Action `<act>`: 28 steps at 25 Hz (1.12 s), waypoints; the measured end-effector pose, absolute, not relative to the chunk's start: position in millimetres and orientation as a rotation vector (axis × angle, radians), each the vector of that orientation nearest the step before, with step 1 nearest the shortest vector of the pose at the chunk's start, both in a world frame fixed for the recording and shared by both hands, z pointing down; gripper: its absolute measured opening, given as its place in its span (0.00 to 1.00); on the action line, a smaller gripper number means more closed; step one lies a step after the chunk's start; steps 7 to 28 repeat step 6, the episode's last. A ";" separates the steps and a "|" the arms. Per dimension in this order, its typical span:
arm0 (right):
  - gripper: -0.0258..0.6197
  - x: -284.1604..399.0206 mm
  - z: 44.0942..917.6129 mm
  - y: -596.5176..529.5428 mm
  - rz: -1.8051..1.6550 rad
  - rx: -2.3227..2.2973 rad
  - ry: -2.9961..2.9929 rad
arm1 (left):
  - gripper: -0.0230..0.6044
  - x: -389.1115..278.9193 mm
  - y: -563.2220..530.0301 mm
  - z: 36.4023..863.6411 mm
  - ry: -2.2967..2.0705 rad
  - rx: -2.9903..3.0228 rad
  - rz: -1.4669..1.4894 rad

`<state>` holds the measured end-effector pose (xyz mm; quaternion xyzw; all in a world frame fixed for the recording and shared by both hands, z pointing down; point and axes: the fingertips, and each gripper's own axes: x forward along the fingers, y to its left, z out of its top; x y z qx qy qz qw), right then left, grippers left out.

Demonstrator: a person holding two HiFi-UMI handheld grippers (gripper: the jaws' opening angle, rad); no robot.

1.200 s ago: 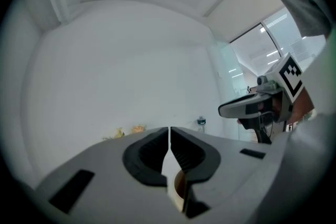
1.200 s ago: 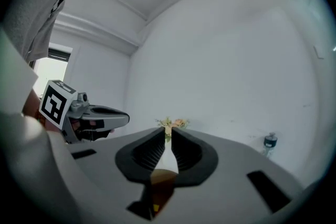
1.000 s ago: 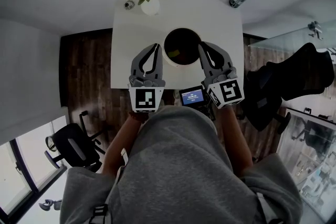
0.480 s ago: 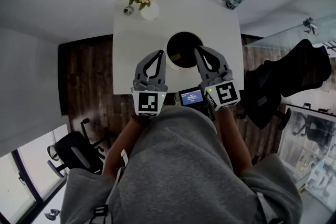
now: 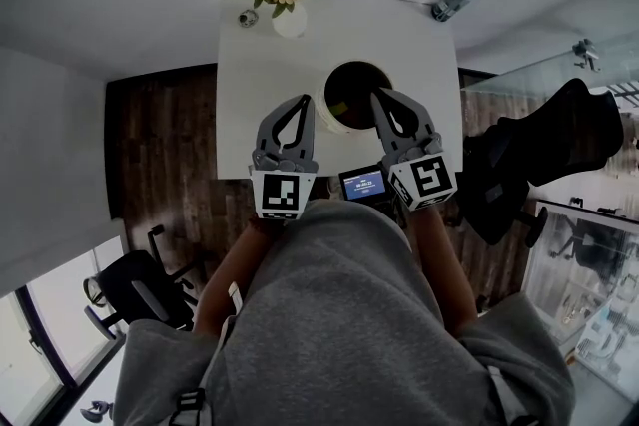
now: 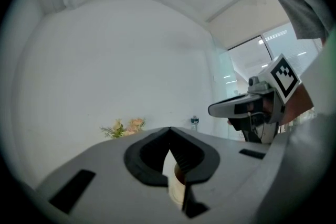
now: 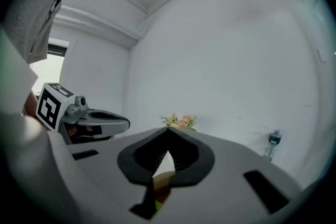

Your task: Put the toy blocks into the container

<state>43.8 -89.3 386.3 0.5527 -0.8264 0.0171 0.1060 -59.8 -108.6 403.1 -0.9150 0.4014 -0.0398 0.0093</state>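
The left gripper (image 5: 303,99) and right gripper (image 5: 376,95) are both holding their jaws closed on nothing, pointing across the bench (image 5: 260,55). The container (image 5: 323,111) is sitting between their tips, closer to the right gripper.

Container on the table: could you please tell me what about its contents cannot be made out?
Head view: the container's inside is too dark and small to show its contents.
Left gripper view: the shut left gripper hides most of it.
Right gripper view: the right gripper does likewise.
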 end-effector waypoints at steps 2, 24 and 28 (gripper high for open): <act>0.04 39.1 386.0 -90.4 0.049 1.619 -2.438 | 0.05 -64.0 -109.9 403.8 1.259 -2.860 -0.124; 0.04 30.1 384.9 -90.4 0.045 1.599 -2.445 | 0.05 -72.6 -112.5 403.7 1.268 -2.857 -0.122; 0.04 30.1 384.9 -90.4 0.045 1.599 -2.445 | 0.05 -72.6 -112.5 403.7 1.268 -2.857 -0.122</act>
